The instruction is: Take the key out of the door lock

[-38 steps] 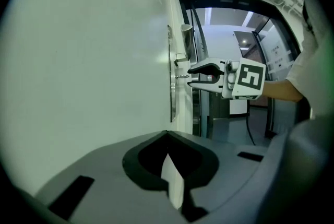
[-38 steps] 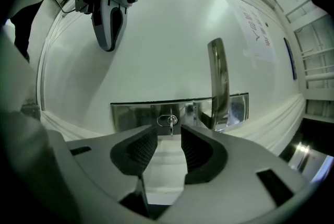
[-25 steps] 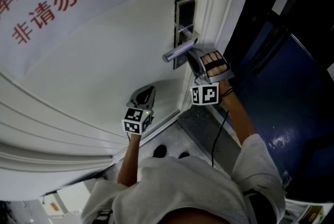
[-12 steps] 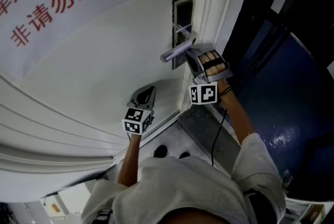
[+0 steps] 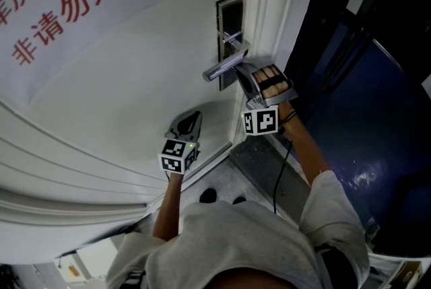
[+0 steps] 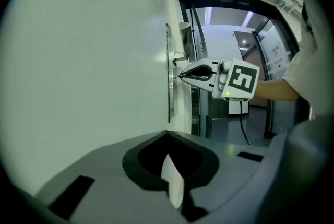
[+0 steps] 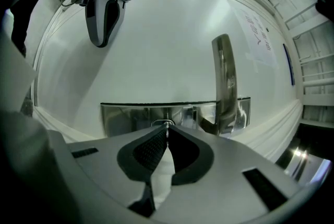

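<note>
Head view gives the widest look: a large white door (image 5: 135, 79) carries a tall brushed-steel lock plate (image 5: 229, 15), which I take as the landmark. A silver lever handle (image 5: 222, 67) stands out from the middle of this plate. The grey left gripper (image 5: 195, 116) with its marker cube hangs well apart from the plate, close to the door face on the side away from the door's edge; its jaws are pressed together with nothing between them. The right gripper (image 5: 240, 74) is at the plate itself, just beside the handle, and its jaws are clenched on the small thin metal key (image 7: 166, 125), which sits in the keyhole of the plate. I judge the key to be light, stiff and smooth, so it may slip from the pads if it is pulled askew. The flat head is the place to pinch, and the pull should go straight out from the plate. Only a bright sliver of the key shows at the jaw tips. Its blade is inside the plate, so I cannot tell how it is turned, and in the head view the handle and the right gripper cover it fully.
</note>
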